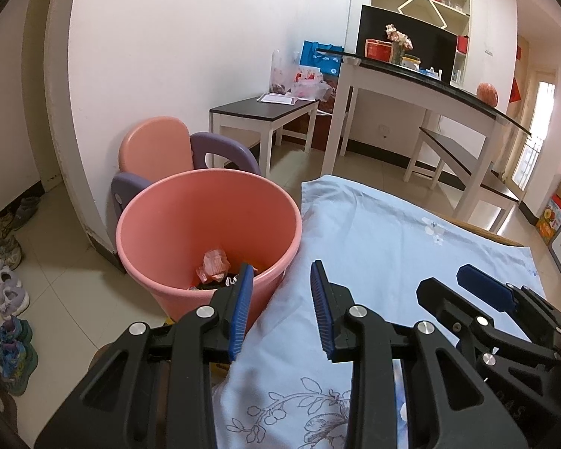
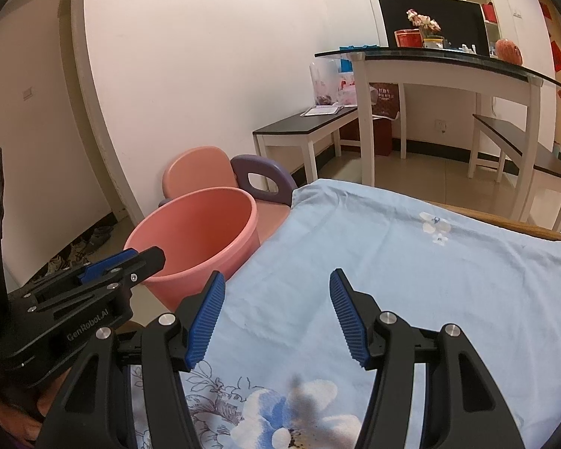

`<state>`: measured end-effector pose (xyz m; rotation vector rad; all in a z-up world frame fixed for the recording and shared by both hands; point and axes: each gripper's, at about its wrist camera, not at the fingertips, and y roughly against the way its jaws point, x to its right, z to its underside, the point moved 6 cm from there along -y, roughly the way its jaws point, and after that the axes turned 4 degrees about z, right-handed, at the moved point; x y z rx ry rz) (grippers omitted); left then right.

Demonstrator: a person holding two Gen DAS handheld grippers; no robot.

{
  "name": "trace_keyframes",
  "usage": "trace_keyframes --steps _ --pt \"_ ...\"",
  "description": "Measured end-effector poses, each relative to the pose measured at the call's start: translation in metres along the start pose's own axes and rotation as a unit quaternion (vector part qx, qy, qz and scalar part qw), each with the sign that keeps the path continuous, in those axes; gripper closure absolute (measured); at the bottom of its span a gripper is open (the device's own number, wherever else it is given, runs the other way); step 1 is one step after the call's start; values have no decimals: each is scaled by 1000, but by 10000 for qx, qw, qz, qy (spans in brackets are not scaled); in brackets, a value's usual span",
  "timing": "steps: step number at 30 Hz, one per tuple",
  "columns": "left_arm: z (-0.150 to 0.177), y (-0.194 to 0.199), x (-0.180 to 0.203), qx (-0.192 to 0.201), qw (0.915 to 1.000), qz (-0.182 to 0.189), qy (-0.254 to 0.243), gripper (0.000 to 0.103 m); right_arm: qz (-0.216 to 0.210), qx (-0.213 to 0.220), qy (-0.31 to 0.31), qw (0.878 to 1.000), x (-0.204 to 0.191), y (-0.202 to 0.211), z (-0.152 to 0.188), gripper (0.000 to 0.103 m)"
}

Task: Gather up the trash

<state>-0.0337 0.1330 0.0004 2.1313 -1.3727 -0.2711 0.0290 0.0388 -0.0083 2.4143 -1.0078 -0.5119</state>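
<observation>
A pink plastic bin (image 1: pixel 175 224) (image 2: pixel 198 232) stands on the floor at the left edge of a table covered by a light blue flowered cloth (image 1: pixel 374 247) (image 2: pixel 411 269). Crumpled pinkish wrapper trash (image 1: pixel 213 263) lies at the bin's bottom with darker scraps. My left gripper (image 1: pixel 282 273) is open and holds nothing, straddling the bin's near rim and the cloth's edge. My right gripper (image 2: pixel 276 280) is open over the bare cloth, empty. Each gripper shows in the other's view: the right gripper (image 1: pixel 478 288) at the lower right, the left gripper (image 2: pixel 131 262) at the lower left.
A pink and purple child's chair (image 1: pixel 157 149) stands behind the bin against the white wall. Two dark-topped benches (image 1: pixel 265 108) and a white table with a black top (image 1: pixel 430 86) fill the room behind. Shoes (image 1: pixel 3 292) line the floor at the left.
</observation>
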Motion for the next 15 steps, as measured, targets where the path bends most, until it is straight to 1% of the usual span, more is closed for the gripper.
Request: trace_keyframes --steps 8,15 --pt "6 4 -2 8 10000 -59 -48 71 22 -17 -65 10000 5 0 0 45" --pt "13 9 1 -84 9998 34 -193 71 64 -39 -149 9999 12 1 2 45"
